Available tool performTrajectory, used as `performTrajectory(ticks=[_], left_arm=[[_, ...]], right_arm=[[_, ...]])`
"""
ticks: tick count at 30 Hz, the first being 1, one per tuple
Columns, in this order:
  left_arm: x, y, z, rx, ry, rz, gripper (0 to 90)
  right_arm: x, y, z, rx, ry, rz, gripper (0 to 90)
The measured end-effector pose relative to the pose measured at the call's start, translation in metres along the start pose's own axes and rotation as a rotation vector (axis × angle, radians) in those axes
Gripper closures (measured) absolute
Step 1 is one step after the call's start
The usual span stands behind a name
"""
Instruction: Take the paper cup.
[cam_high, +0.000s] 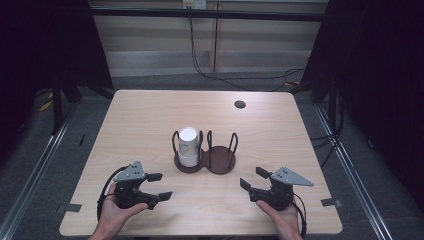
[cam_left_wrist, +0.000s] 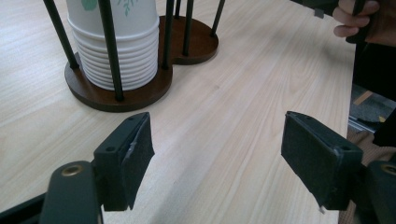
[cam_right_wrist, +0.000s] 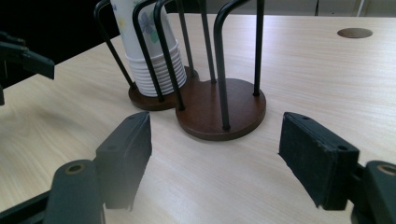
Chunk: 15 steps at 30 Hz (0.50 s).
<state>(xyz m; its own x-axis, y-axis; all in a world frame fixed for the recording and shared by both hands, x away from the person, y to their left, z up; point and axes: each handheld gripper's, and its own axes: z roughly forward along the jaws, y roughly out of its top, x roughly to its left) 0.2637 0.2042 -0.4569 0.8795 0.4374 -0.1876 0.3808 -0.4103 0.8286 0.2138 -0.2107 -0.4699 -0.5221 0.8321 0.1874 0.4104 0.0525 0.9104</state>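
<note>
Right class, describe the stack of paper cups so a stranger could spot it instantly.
On the light wooden table, find the dark two-ring cup holder at its middle. The stack of white paper cups stands upright in its left ring, caged by black rods; the right ring holds nothing.

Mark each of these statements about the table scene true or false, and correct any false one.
1. The stack of paper cups stands in the left ring of the cup holder. True.
2. The right ring of the holder also holds cups. False: its round base is bare.
3. The left gripper has its fingers closed on a cup. False: the fingers stand apart with nothing between them, short of the holder.
4. The right gripper is open and holds nothing. True.
5. The holder lies tipped on its side. False: it stands upright on the table, rods pointing up.
</note>
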Motion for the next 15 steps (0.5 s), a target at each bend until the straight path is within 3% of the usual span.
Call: performTrajectory(ticks=[4, 9, 15], left_arm=[[0.002, 0.003, -0.001, 0.0, 0.021, -0.007, 24.6], [0.002, 0.011, -0.001, -0.011, 0.03, -0.006, 23.5], [0.004, 0.023, -0.004, -0.021, 0.029, 0.0, 23.1]], right_arm=[[0.002, 0.001, 0.0, 0.035, -0.023, -0.053, 27.5], [0.0, 0.001, 0.0, 0.044, -0.004, -0.019, 24.4], [0.002, 0.001, -0.002, 0.04, 0.029, -0.02, 22.9]])
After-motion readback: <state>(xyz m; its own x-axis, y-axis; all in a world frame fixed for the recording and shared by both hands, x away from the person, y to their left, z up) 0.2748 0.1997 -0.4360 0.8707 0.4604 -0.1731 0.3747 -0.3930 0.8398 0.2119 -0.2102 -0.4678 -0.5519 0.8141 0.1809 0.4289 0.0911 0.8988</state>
